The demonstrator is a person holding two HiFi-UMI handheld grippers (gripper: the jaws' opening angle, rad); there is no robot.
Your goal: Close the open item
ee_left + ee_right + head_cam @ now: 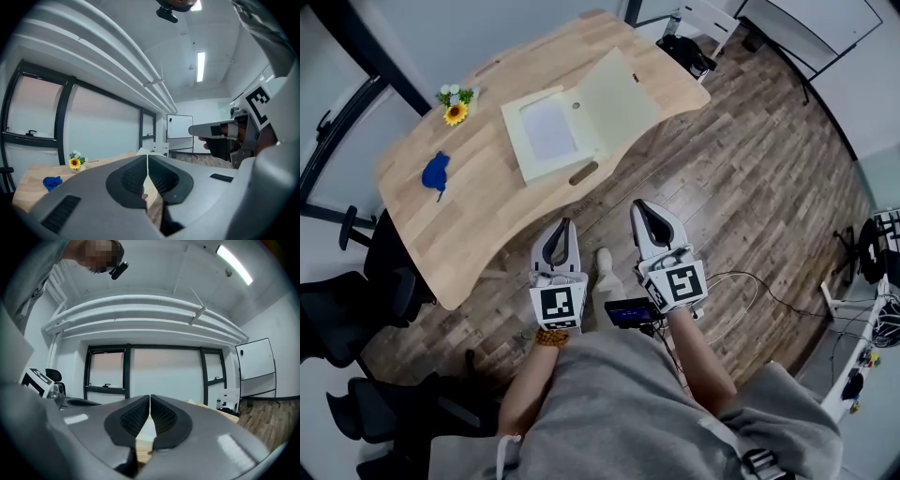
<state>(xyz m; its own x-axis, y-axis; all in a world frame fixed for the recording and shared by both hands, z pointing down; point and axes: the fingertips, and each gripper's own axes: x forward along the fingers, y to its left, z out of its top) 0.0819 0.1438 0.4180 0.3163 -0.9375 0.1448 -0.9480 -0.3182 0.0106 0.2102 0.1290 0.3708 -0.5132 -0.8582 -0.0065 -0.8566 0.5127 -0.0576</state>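
Note:
A pale cream flat box [551, 141] lies open on the wooden table [487, 216], its lid [616, 96] folded back to the right. Both grippers hang in front of the person, short of the table's near edge and apart from the box. The left gripper [558, 231] points toward the table with its jaws shut and nothing between them. To its right the right gripper [645, 212] is also shut and empty. In the left gripper view the shut left gripper [147, 157] looks over the table [35, 176]; the right gripper view shows the right gripper [150, 398] with its jaws together.
A small sunflower posy [456, 105] and a blue object [436, 172] rest on the table's left part. Black office chairs [347, 309] stand left of the table. Cables [769, 295] trail over the wood floor at the right. A whiteboard [179, 126] stands at the far wall.

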